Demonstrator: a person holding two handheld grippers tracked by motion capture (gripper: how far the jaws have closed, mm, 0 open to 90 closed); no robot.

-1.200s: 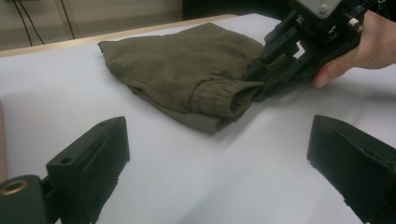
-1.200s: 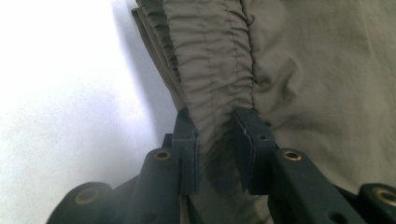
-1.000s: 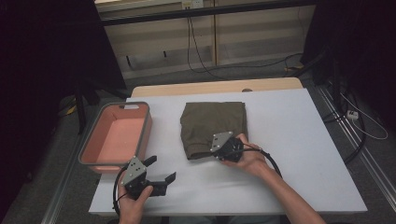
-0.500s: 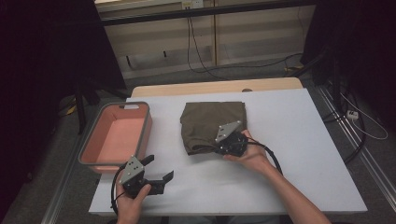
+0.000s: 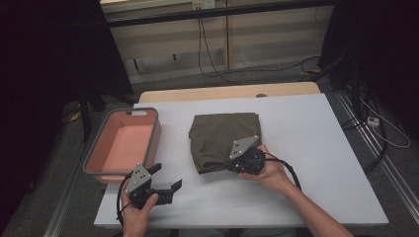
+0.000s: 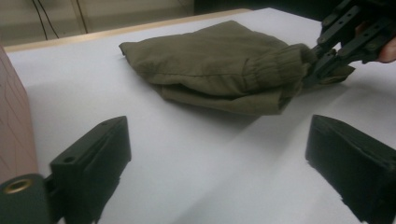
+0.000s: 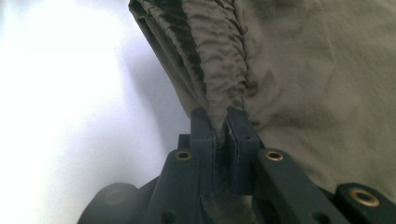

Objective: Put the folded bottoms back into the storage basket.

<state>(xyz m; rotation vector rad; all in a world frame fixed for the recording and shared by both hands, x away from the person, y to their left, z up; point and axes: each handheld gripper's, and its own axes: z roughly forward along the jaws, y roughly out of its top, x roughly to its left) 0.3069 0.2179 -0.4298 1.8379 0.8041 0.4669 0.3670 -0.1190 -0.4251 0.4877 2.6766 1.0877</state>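
A folded olive-green garment (image 5: 222, 136) lies in the middle of the white table (image 5: 316, 148). My right gripper (image 5: 229, 166) is at its near right corner, shut on a ribbed, gathered edge of the cloth. The right gripper view has the two jaws pressed together on that edge (image 7: 223, 122), and the rest of the garment (image 7: 308, 84) spreads beyond. My left gripper (image 5: 165, 181) rests near the table's front left, open with nothing between its jaws. In the left gripper view (image 6: 219, 172) the garment (image 6: 215, 65) lies ahead, and the right gripper (image 6: 314, 70) pinches its right end.
A salmon-pink bin (image 5: 123, 148) with a grey rim stands on the table's left side, just beyond my left gripper. Bare white table lies to the right of the garment and in front of it. Cables run over the floor behind the table.
My right gripper has shifted slightly to the right and lifted a little, keeping hold of the garment's edge. The left gripper has stayed where it was.
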